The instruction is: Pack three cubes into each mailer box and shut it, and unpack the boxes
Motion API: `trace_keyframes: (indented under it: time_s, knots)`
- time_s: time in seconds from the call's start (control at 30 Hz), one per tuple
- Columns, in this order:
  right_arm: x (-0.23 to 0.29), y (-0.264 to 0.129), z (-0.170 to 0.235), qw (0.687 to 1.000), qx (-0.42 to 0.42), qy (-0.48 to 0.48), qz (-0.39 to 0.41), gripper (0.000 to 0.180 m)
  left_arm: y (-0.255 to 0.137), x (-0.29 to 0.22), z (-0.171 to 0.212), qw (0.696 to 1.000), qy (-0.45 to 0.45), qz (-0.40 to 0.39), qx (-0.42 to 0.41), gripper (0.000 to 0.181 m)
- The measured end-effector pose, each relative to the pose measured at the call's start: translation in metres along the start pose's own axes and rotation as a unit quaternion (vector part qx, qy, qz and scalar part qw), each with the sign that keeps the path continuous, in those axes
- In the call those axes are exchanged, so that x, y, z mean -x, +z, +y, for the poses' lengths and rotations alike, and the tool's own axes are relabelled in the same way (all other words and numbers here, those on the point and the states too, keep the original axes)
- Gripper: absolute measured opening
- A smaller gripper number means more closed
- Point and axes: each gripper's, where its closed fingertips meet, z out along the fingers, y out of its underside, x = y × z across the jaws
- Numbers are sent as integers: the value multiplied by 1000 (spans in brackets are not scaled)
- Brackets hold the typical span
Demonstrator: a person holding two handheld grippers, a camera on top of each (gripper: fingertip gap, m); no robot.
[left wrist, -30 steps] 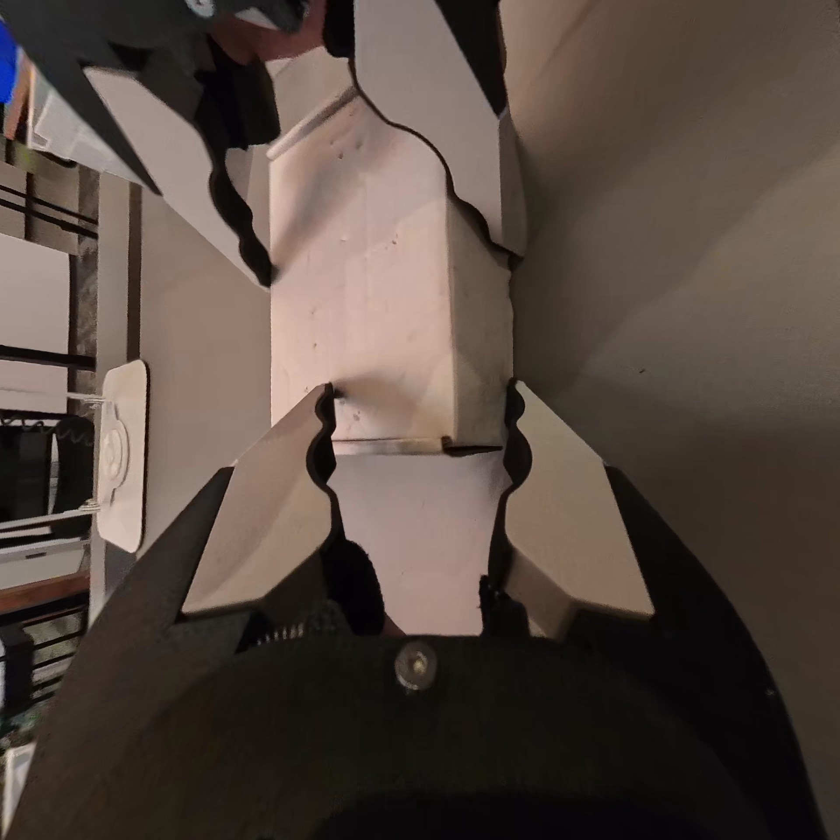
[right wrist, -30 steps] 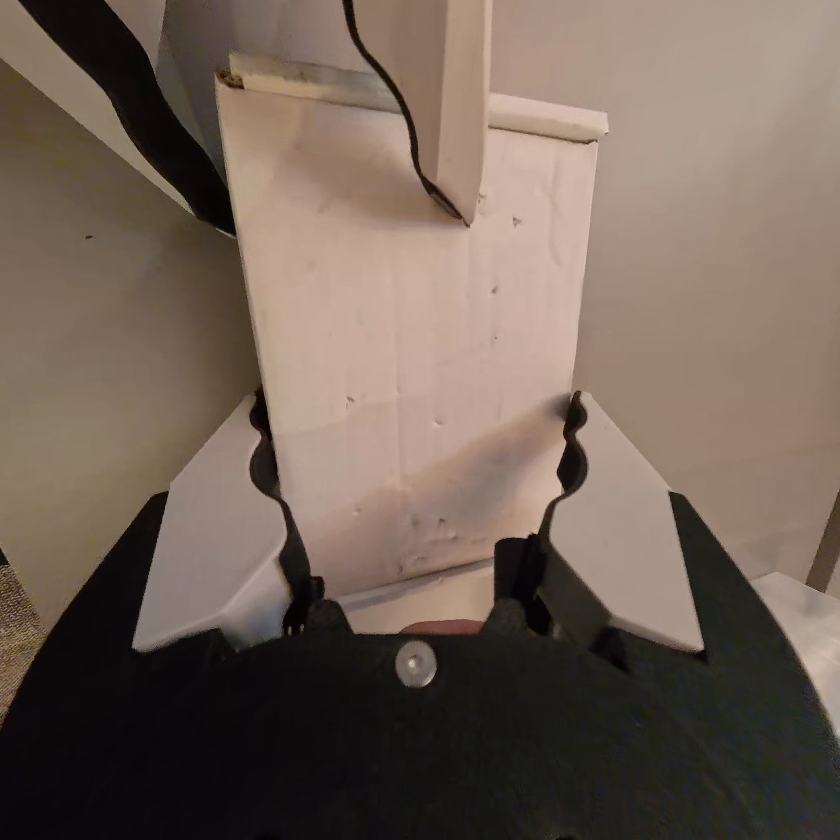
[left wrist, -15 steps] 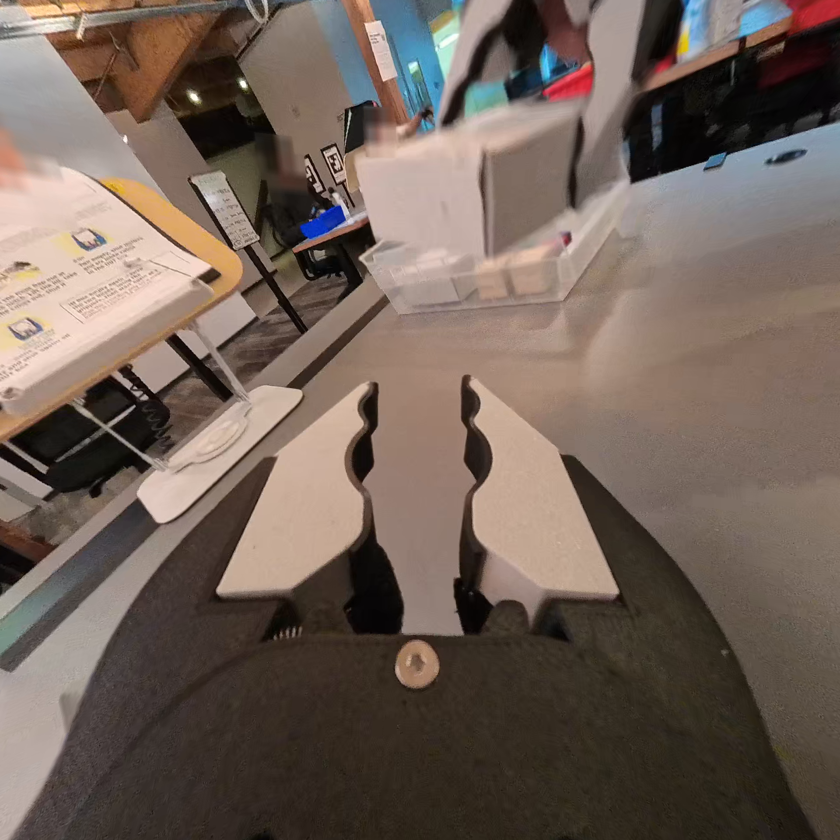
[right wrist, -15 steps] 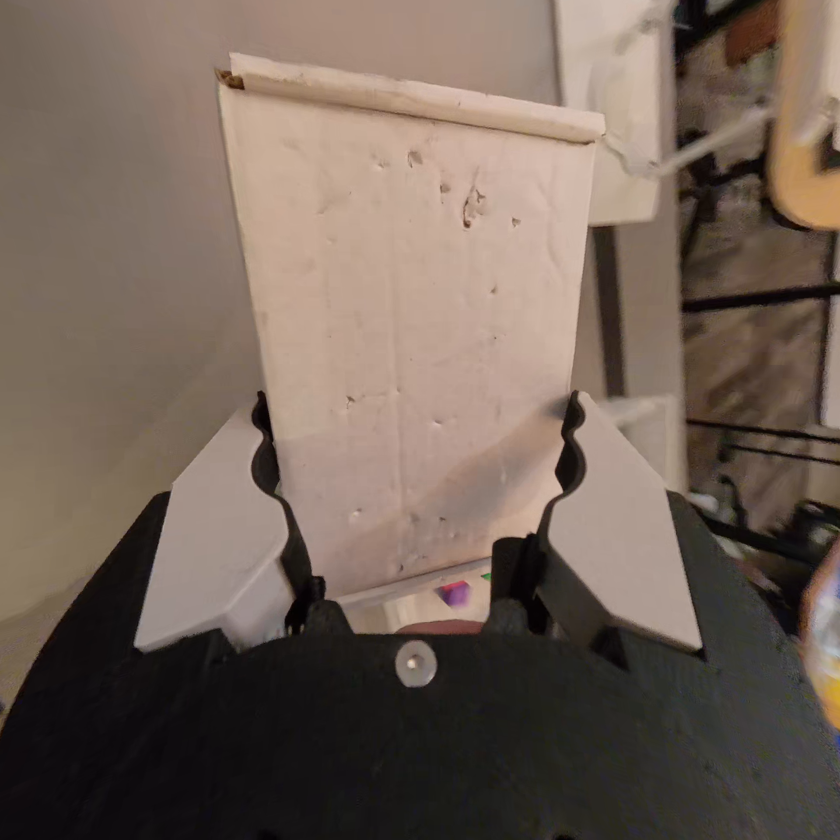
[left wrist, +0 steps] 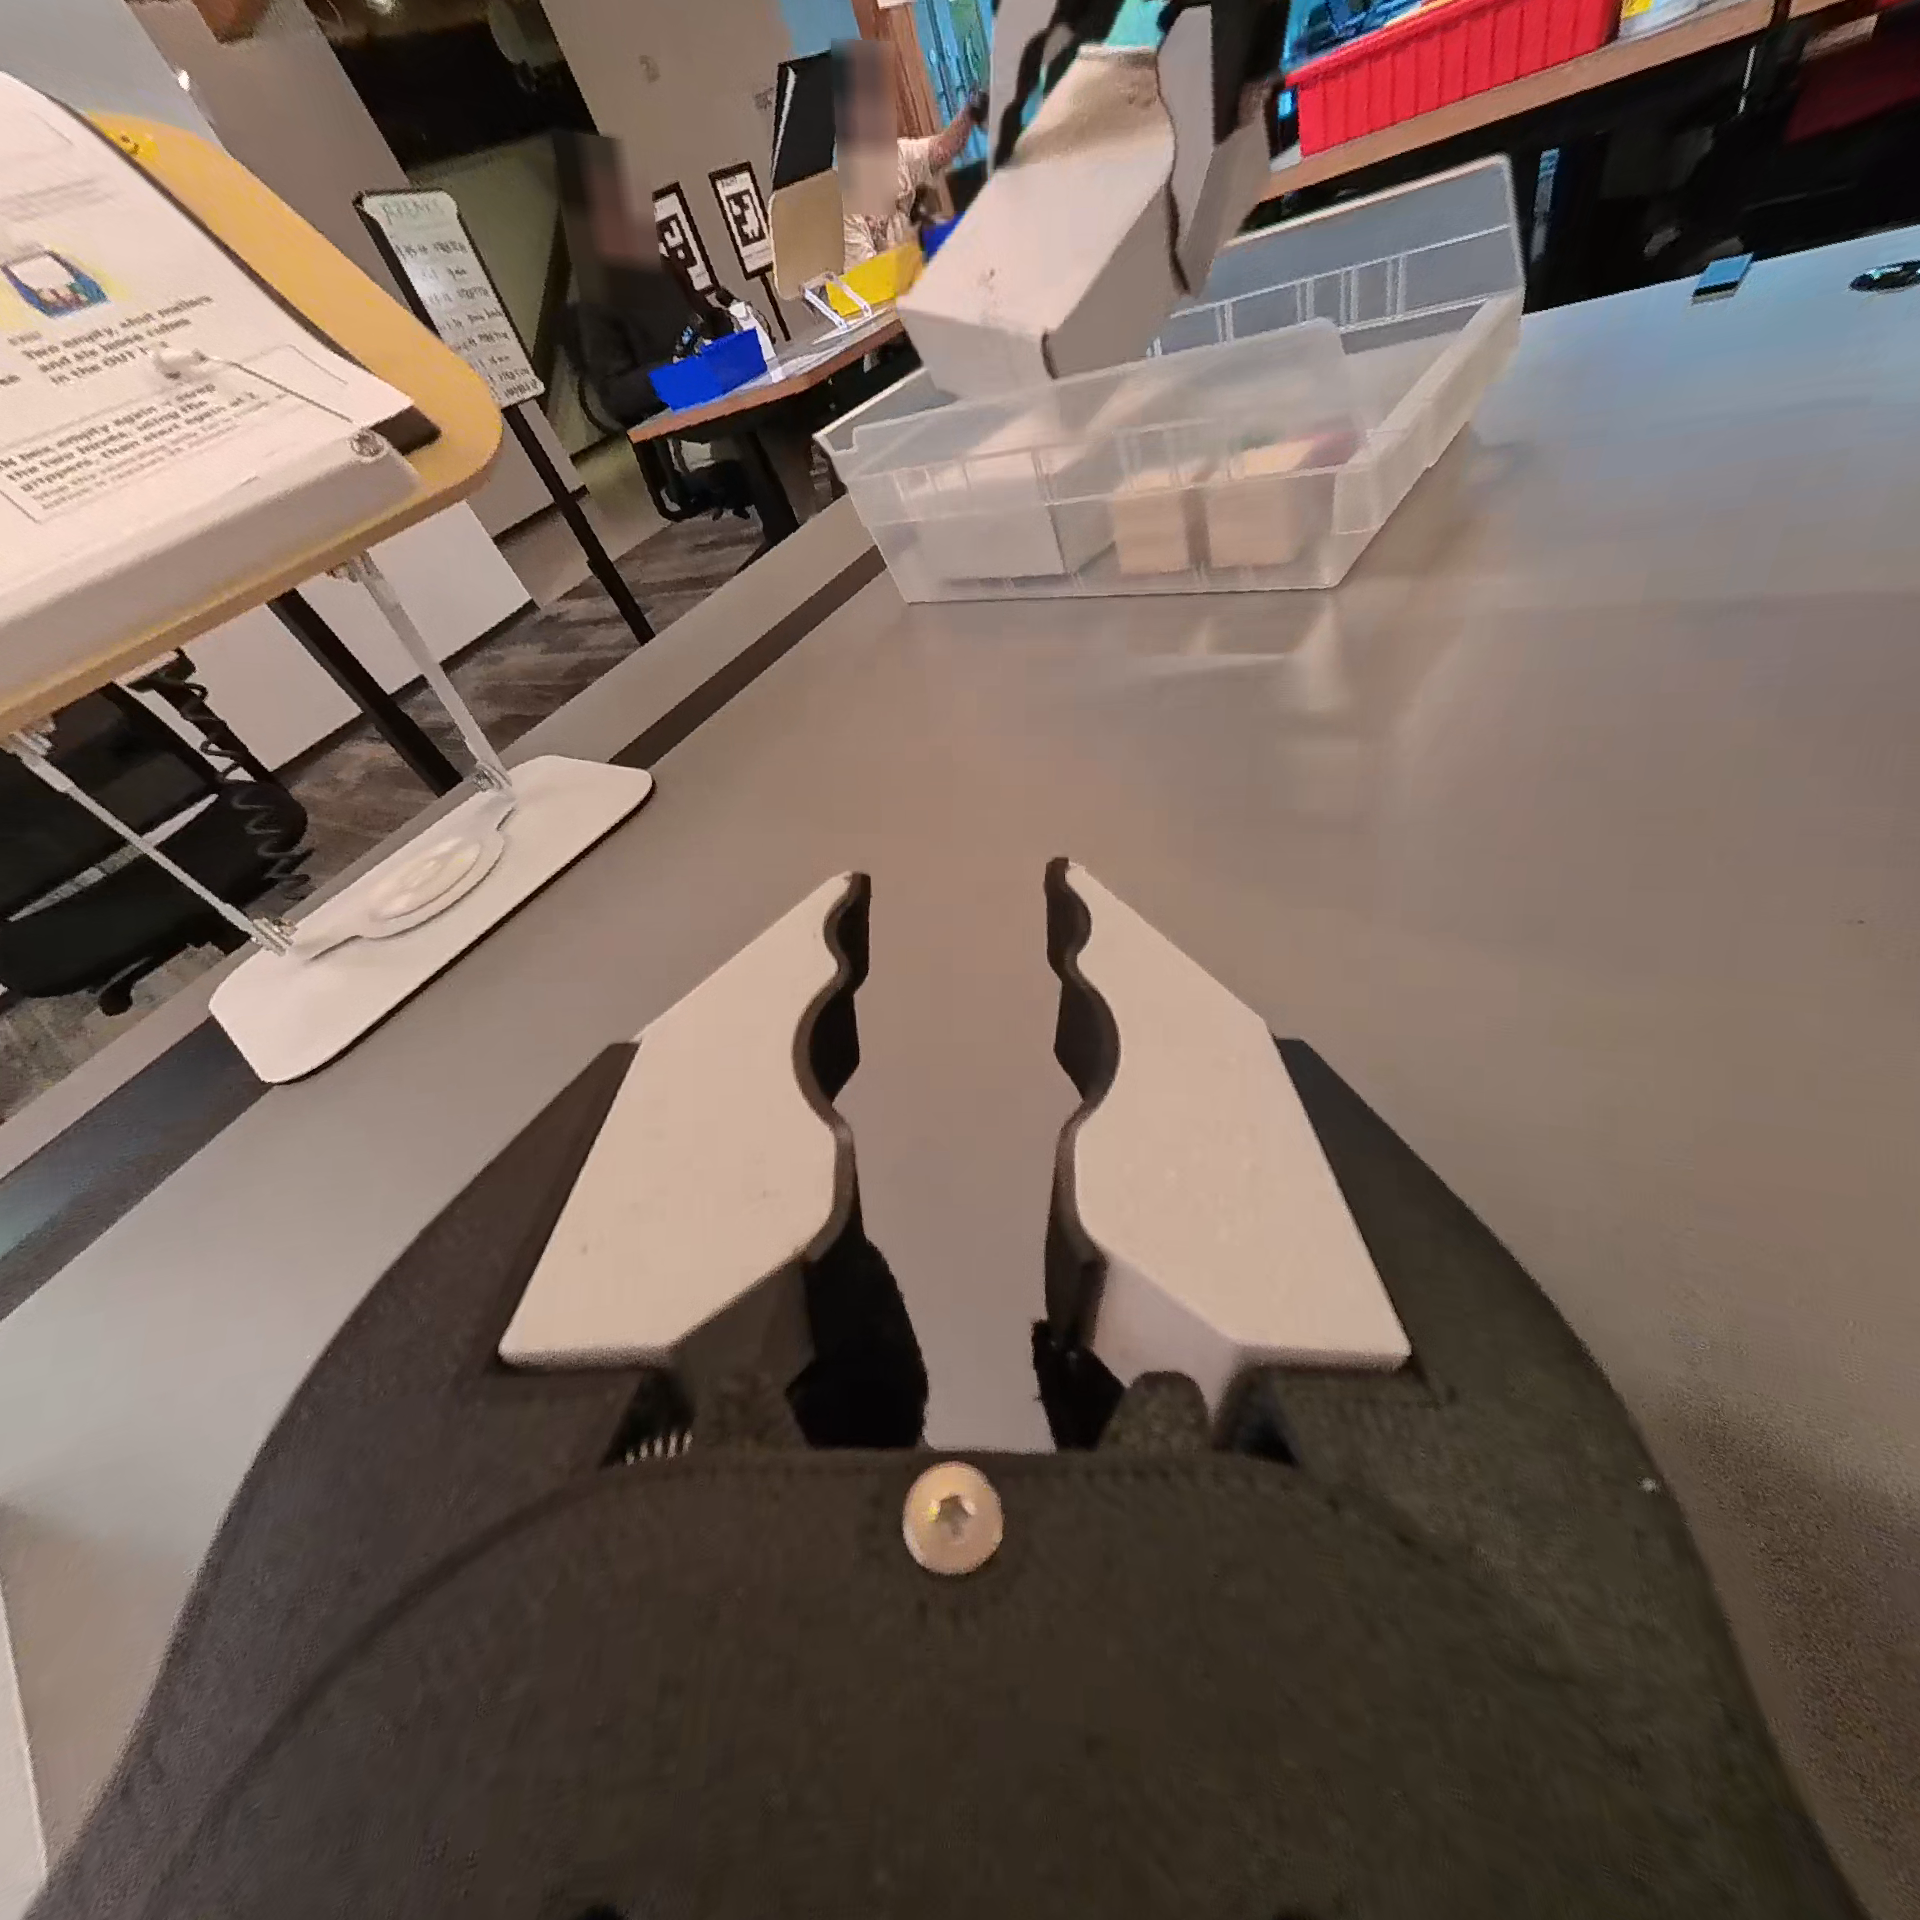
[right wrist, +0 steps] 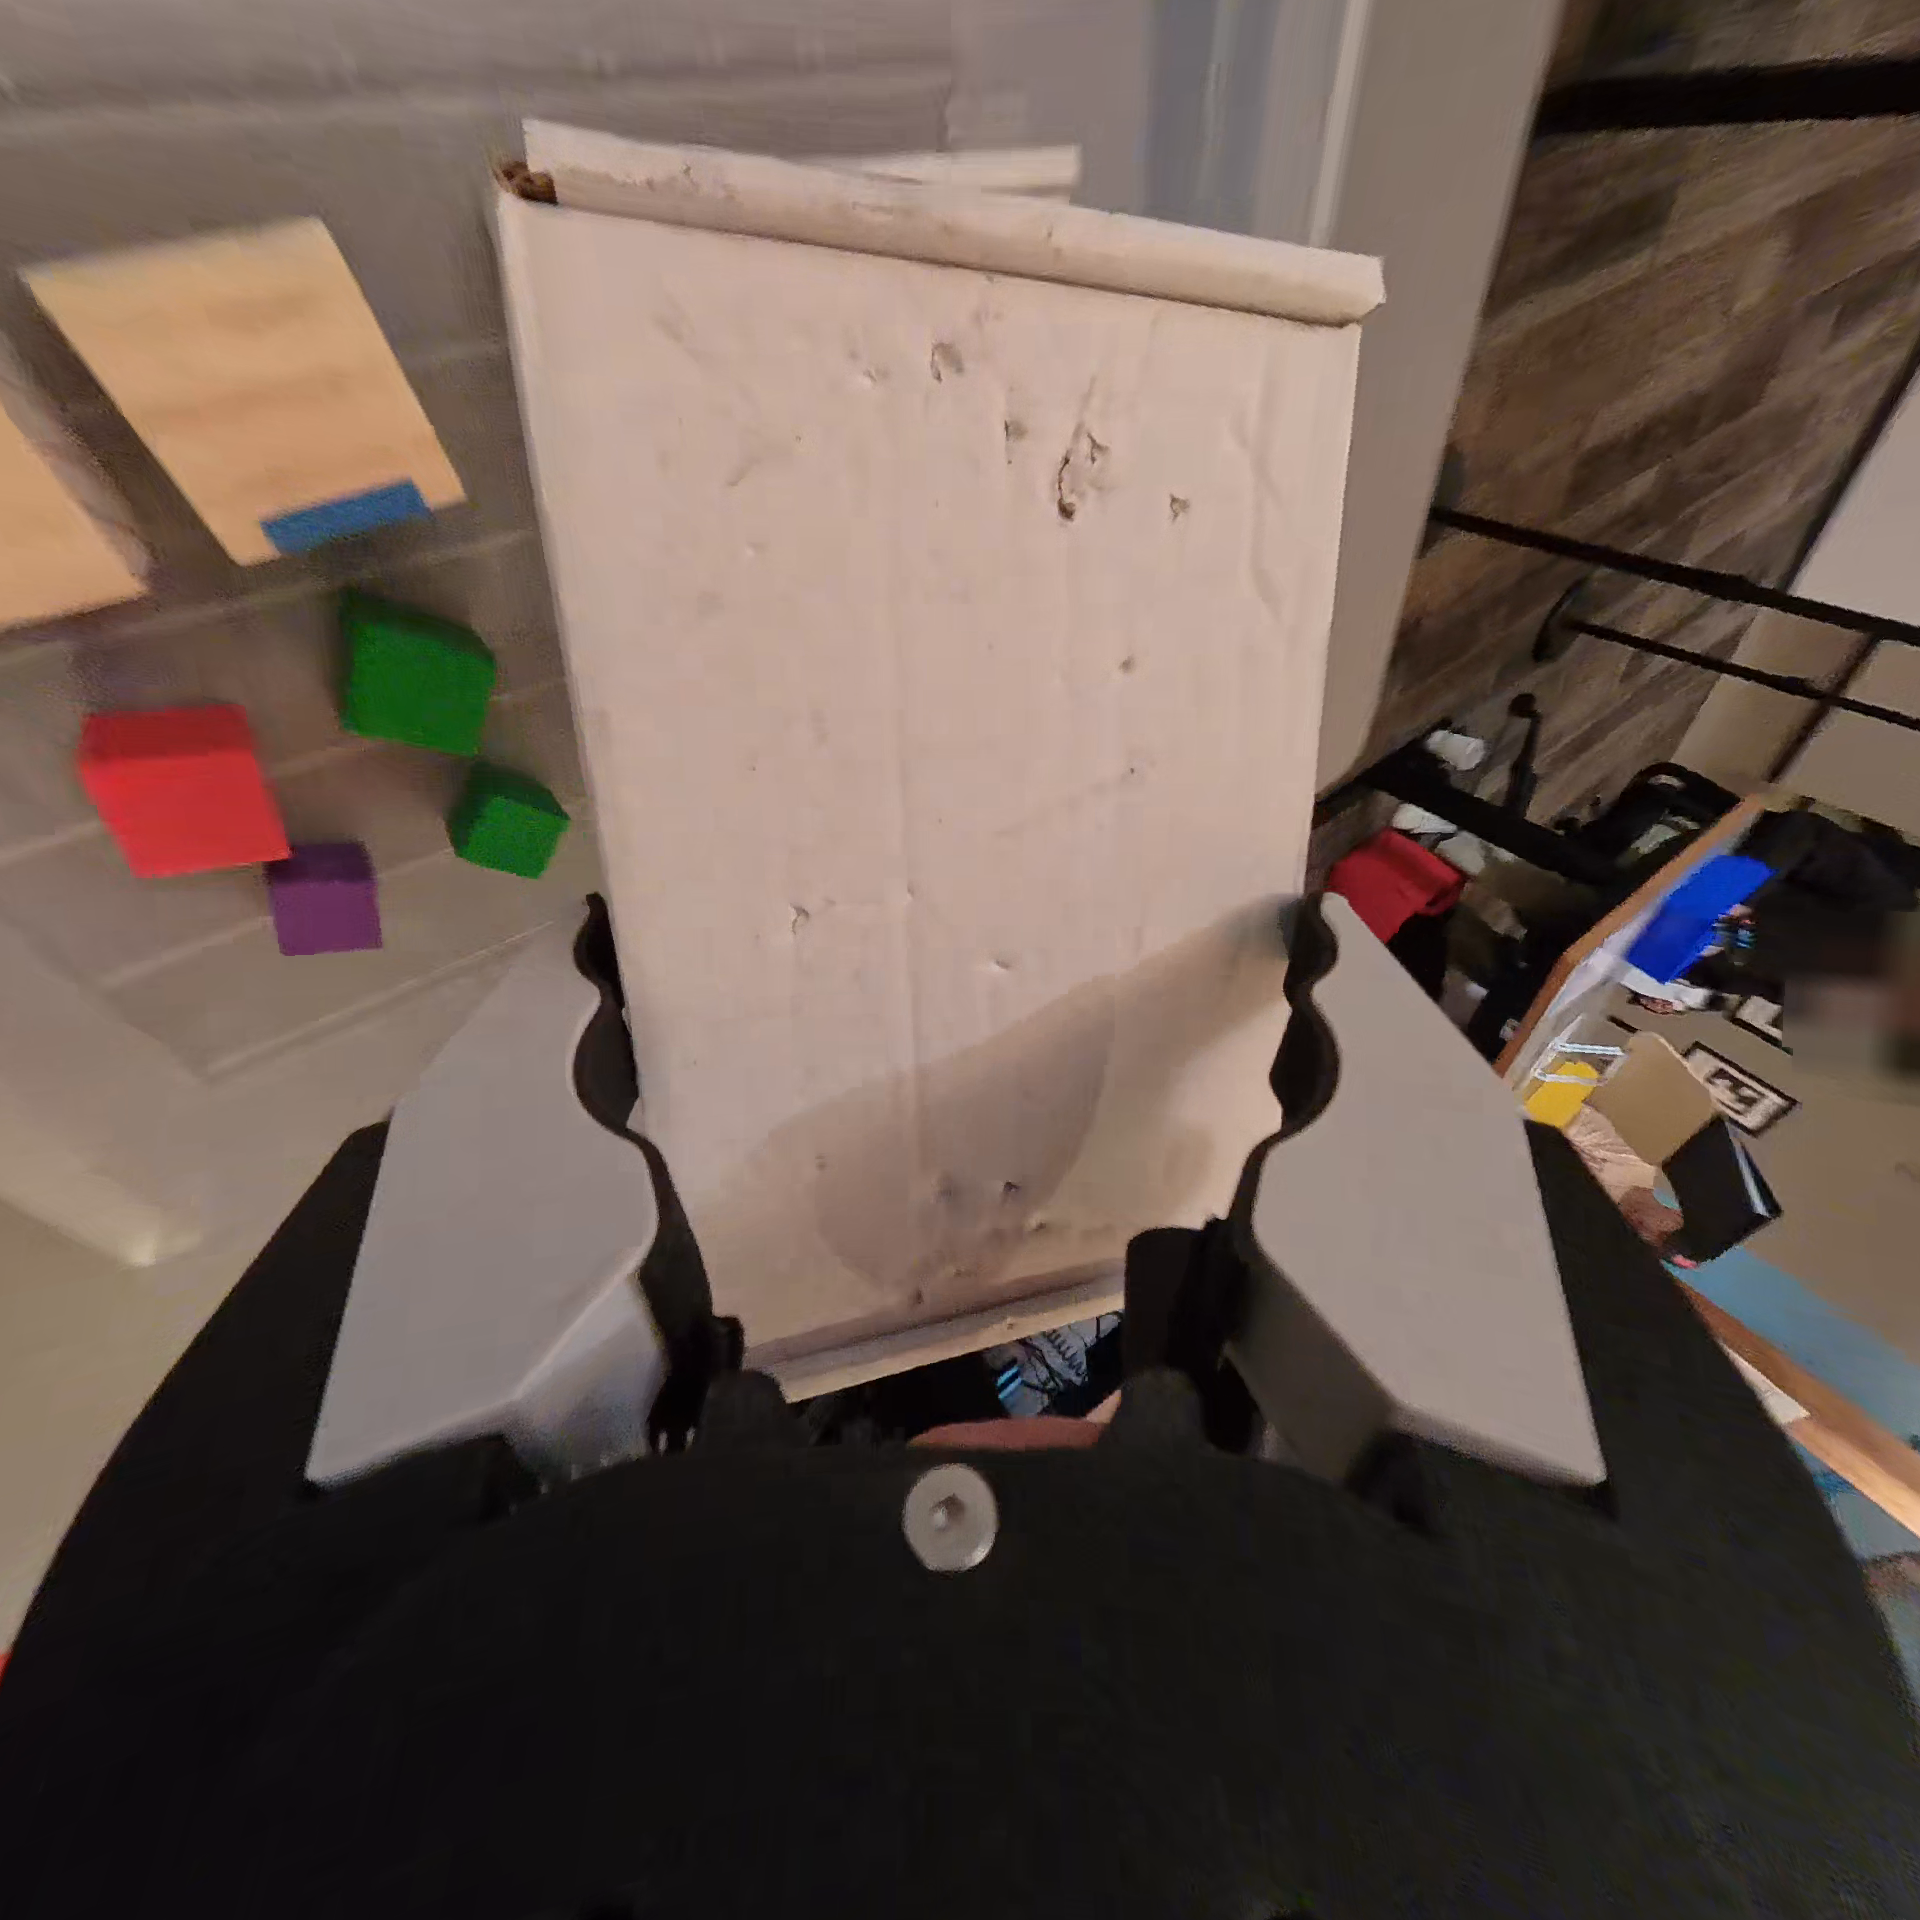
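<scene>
My right gripper point(right wrist: 951, 920) is shut on a closed white mailer box point(right wrist: 935, 675), gripping its two sides near one end. In the left wrist view the box point(left wrist: 1039, 281) hangs tilted above the clear plastic tray point(left wrist: 1434, 395), with the right gripper point(left wrist: 1112, 62) above it. Beside the box lie a red cube point(right wrist: 182, 790), two green cubes point(right wrist: 416, 675), a purple cube point(right wrist: 324, 899) and wooden blocks point(right wrist: 249, 384). My left gripper point(left wrist: 956, 883) is open and empty, low over the grey table point(left wrist: 1455, 935), well short of the tray.
A document stand with a yellow-edged board point(left wrist: 208, 364) and a white base point(left wrist: 436, 904) stands at the table's left edge. Wooden blocks point(left wrist: 1247, 509) sit in the tray. Beyond the table are people at desks, blue bins and a red bin.
My left gripper let go of the box's end, drew back and narrowed. My right gripper carried the box away across the table to above the tray.
</scene>
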Motion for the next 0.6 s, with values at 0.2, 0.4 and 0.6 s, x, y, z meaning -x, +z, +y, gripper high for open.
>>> trace_keyframes:
  time_s: [0.2,0.4,0.6]
  knots:
    - [0,38,-26,996,-53,-18,-73,125,2,0,5,1000,9,5,10,33]
    - [3,64,-22,994,-17,-32,-103,140,2,-2,6,1000,10,12,11,36]
    - [-16,26,-14,999,-18,32,-41,145,2,-2,6,1000,12,12,11,40]
